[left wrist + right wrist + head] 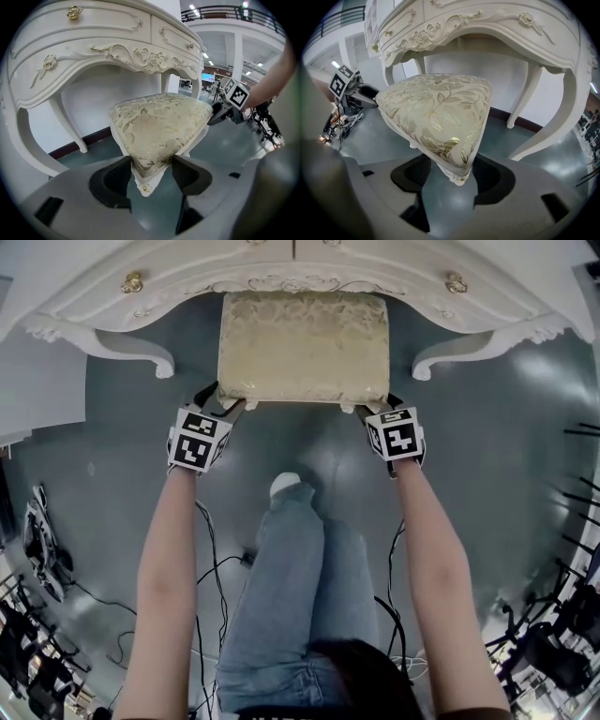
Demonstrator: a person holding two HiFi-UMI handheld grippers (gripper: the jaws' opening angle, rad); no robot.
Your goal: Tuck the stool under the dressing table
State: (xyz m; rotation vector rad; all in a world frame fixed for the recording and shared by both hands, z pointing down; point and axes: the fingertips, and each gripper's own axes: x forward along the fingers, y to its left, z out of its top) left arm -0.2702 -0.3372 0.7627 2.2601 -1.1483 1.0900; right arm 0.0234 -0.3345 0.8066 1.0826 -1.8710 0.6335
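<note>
The stool (pixel 303 345), cream-framed with a gold floral cushion, stands on the grey floor with its far half under the white carved dressing table (pixel 281 268). My left gripper (pixel 225 404) is at the stool's near left corner and my right gripper (pixel 373 409) is at its near right corner. In the left gripper view that corner of the stool (pixel 159 126) is wedged between the dark pads of the left gripper (pixel 150 173). The right gripper view shows the other corner of the stool (pixel 436 112) pressed between the pads of the right gripper (pixel 450 171).
The table's curved front legs (pixel 155 357) (pixel 427 362) flank the stool on either side. A person's jeans-clad legs (pixel 300 587) stand just behind the stool. Black cables (pixel 211 568) trail across the floor, and equipment (pixel 37 540) clutters the left and right edges.
</note>
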